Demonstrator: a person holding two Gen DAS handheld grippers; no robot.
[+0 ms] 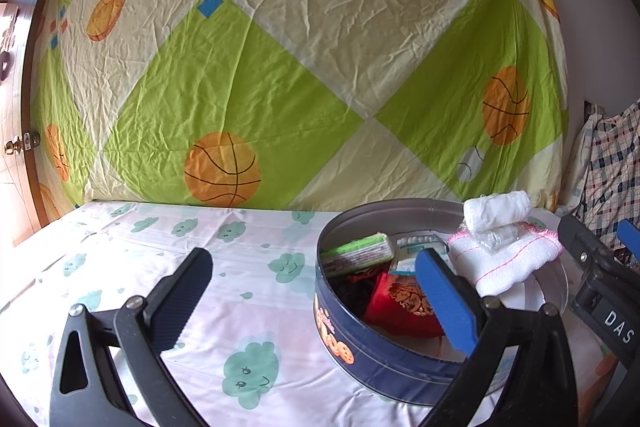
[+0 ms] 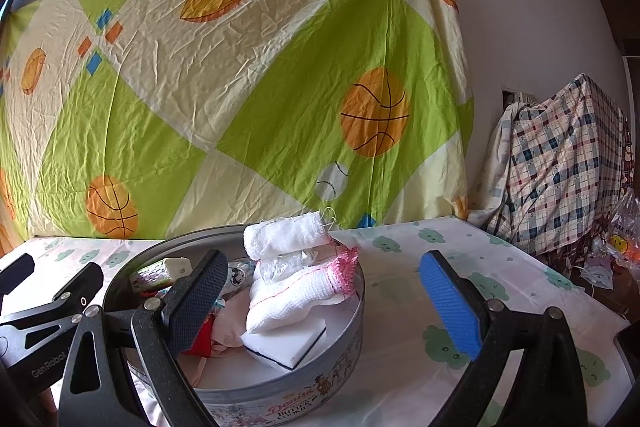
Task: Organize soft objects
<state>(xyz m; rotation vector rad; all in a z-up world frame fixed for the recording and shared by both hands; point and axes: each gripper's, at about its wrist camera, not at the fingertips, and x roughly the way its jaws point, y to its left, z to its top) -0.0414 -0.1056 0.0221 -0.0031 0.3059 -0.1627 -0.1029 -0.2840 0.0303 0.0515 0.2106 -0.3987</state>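
A round cookie tin stands on the bed sheet and holds several soft things: a green sponge, a red embroidered pouch, a white cloth with pink trim and a white gauze roll on top. In the right wrist view the tin also holds a white foam block under the cloth and the roll. My left gripper is open and empty at the tin's left rim. My right gripper is open and empty over the tin's right side.
A cloud-print sheet covers the surface. A basketball-print sheet hangs on the wall behind. A plaid cloth pile and plastic bags lie at the right. A wooden door stands at the left.
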